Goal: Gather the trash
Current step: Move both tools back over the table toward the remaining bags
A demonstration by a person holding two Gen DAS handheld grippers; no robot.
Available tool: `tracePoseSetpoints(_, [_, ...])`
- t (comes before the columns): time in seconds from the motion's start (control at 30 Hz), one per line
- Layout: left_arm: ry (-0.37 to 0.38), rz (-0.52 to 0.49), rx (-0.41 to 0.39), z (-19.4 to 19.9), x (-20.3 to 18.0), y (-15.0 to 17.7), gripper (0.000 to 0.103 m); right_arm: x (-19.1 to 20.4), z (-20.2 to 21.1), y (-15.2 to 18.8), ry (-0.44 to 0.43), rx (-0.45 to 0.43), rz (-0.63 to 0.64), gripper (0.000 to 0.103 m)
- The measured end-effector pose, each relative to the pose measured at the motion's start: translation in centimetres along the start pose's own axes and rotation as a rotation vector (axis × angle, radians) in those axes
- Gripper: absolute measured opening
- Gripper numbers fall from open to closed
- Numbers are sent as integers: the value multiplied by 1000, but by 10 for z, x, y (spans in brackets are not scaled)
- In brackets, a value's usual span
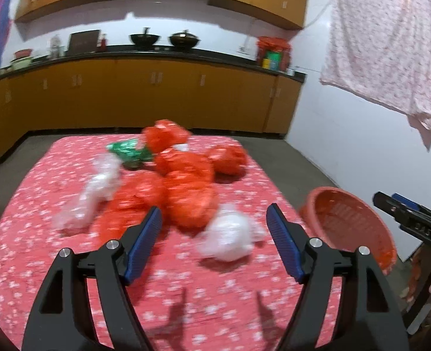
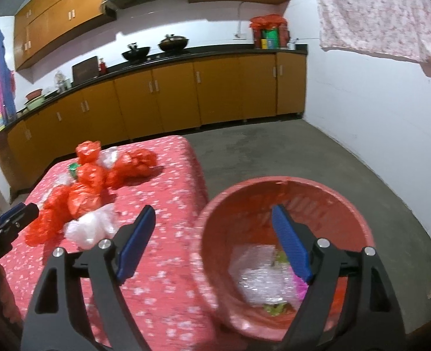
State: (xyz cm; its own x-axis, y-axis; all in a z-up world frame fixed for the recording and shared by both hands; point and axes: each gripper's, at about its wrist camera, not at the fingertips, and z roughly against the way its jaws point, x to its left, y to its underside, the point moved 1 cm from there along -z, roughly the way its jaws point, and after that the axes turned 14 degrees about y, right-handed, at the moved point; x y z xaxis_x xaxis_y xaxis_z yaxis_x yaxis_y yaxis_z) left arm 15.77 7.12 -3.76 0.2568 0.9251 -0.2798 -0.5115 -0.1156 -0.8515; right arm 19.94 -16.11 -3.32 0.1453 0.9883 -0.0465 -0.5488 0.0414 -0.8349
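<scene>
Left tongs (image 1: pixel 212 215) gape wide and empty, a white bag (image 1: pixel 228 238) just ahead between the blades; right tongs (image 2: pixel 211 215) gape empty over the basket (image 2: pixel 215 222). Step: fetching more trash. Next, I judge, close on that bag on the surface (image 1: pixel 39 190)

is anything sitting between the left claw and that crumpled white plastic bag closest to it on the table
Nothing visible does. The left claw is open and empty, and the crumpled white plastic bag lies just ahead of its fingers on the red floral tablecloth. The red plastic bags lie behind and to the left of it, not in the path.
</scene>
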Motion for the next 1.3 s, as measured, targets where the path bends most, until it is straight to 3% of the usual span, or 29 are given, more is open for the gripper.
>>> tracePoseSetpoints(0.3, [-147,28,-8,23,50,9,78,46,2,4,-86,23,18,82])
tracePoseSetpoints(0.57, [-261,63,-21,45,93,12,78,118,-2,12,-167,40,65,77])
tracePoseSetpoints(0.73, [-304,95,-29,58,118,15,79,168,-14,23,-175,55,138,75])
tracePoseSetpoints(1.1, [-305,100,-28,60,133,14,85,204,-53,36,-96,129,197,75])
tracePoseSetpoints(1.17, [-295,92,-26,57,130,13,85,206,-57,37,-80,130,216,71])
tracePoseSetpoints(1.3, [-266,77,-17,47,120,9,86,202,-69,36,-80,172,213,50])
